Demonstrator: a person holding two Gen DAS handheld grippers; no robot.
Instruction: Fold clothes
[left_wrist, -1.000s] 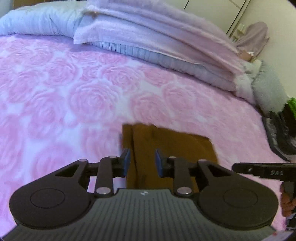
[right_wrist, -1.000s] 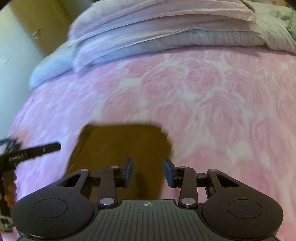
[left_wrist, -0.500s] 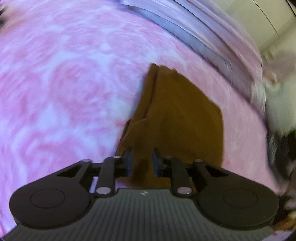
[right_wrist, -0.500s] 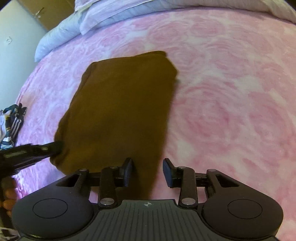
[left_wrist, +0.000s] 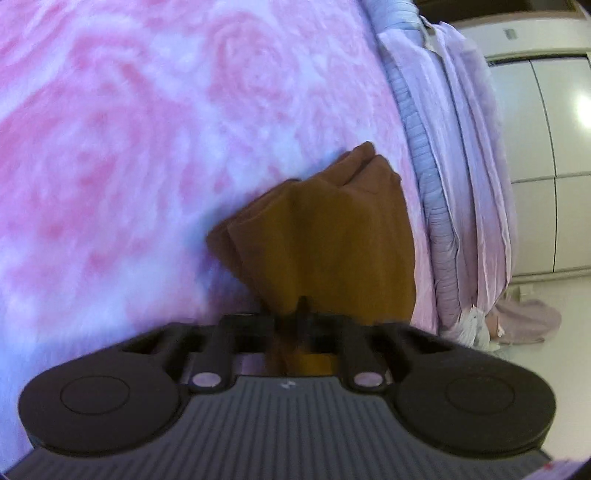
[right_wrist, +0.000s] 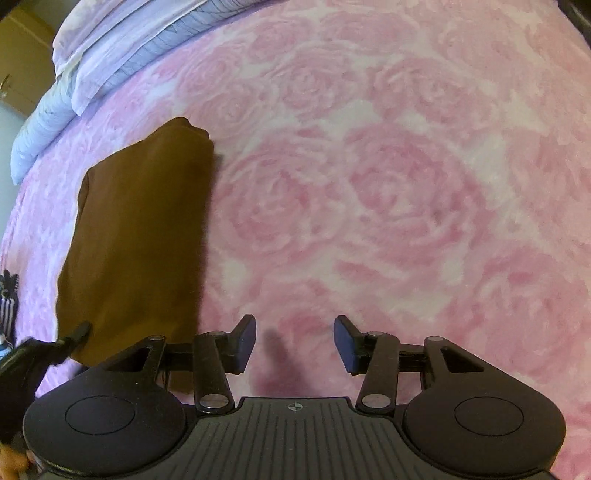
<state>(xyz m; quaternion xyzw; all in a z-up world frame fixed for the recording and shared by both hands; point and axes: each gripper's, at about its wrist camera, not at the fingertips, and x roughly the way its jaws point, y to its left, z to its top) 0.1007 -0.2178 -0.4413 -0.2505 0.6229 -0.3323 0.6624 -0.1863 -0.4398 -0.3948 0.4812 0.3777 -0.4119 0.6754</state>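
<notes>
Jaws of my left gripper (left_wrist: 295, 317) pinched the soft brown folded cloth (left_wrist: 332, 229); my right gripper (right_wrist: 294, 341) gaped wide, empty, above the fuzzy pink rose blanket (right_wrist: 388, 192).

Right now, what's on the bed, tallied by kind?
Brown folded garment: 1, pinched by the left gripper
Pink rose blanket: 1
Pale folded bedding stack: 1
Striped dark item at the edge, kind unclear: 1
Right gripper open, empty
Total: 4
</notes>
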